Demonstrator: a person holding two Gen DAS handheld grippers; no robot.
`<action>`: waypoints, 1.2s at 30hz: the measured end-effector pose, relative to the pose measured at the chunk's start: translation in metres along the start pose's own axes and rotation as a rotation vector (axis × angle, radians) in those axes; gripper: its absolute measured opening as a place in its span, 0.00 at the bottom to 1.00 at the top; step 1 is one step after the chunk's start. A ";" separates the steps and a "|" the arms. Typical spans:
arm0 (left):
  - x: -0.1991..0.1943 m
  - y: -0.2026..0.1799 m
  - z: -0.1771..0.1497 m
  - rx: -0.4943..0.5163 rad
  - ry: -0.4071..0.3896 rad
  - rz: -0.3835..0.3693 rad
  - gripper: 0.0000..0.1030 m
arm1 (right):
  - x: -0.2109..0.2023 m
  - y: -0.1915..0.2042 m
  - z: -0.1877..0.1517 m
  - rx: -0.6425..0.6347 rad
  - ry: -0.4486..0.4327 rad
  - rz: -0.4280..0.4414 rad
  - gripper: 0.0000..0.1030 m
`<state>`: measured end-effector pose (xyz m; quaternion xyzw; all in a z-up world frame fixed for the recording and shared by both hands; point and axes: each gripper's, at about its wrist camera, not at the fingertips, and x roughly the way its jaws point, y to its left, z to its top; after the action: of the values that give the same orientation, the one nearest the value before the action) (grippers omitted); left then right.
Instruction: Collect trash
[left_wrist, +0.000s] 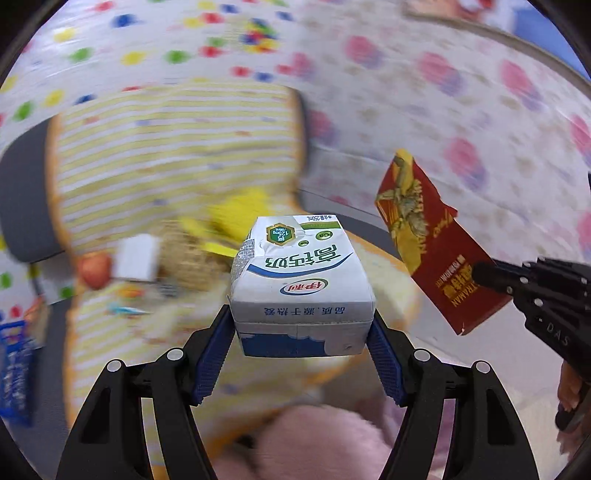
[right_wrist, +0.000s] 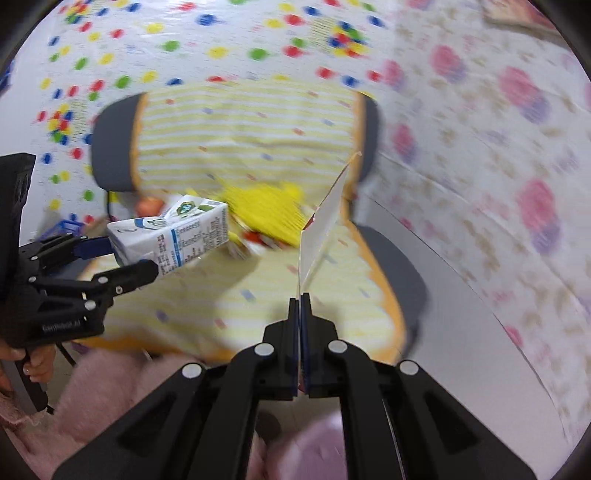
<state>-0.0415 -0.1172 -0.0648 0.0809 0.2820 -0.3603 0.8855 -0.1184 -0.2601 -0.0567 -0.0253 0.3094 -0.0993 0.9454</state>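
Note:
A white and blue milk carton (left_wrist: 299, 273) hangs above a chair, and my left gripper (left_wrist: 301, 317) is shut on it, blue pads pressing its two sides. The right wrist view shows the same carton (right_wrist: 173, 232) in the left gripper (right_wrist: 129, 258) at the left. My right gripper (right_wrist: 300, 299) is shut on a flattened red and yellow packet (right_wrist: 321, 236), seen edge-on and sticking up from the jaws. In the left wrist view that red packet (left_wrist: 432, 243) is held up at the right by the right gripper (left_wrist: 484, 280).
Below lies a yellow striped cushion (right_wrist: 251, 147) on a grey chair (right_wrist: 399, 266). On it are a yellow wrapper (right_wrist: 266, 210), a white box (left_wrist: 135, 258) and a red round thing (left_wrist: 95, 269). A blue basket (left_wrist: 14, 362) stands at the left. Pink fluffy fabric (right_wrist: 110, 380) is near the bottom.

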 end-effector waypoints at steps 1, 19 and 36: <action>0.004 -0.012 -0.006 0.015 0.015 -0.039 0.68 | -0.008 -0.007 -0.013 0.021 0.019 -0.033 0.02; 0.064 -0.145 -0.052 0.210 0.156 -0.340 0.68 | -0.047 -0.082 -0.142 0.311 0.228 -0.195 0.02; 0.088 -0.134 -0.048 0.183 0.188 -0.226 0.78 | -0.028 -0.107 -0.155 0.394 0.246 -0.206 0.12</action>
<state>-0.1034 -0.2502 -0.1453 0.1621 0.3369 -0.4727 0.7980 -0.2501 -0.3566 -0.1540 0.1405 0.3926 -0.2559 0.8721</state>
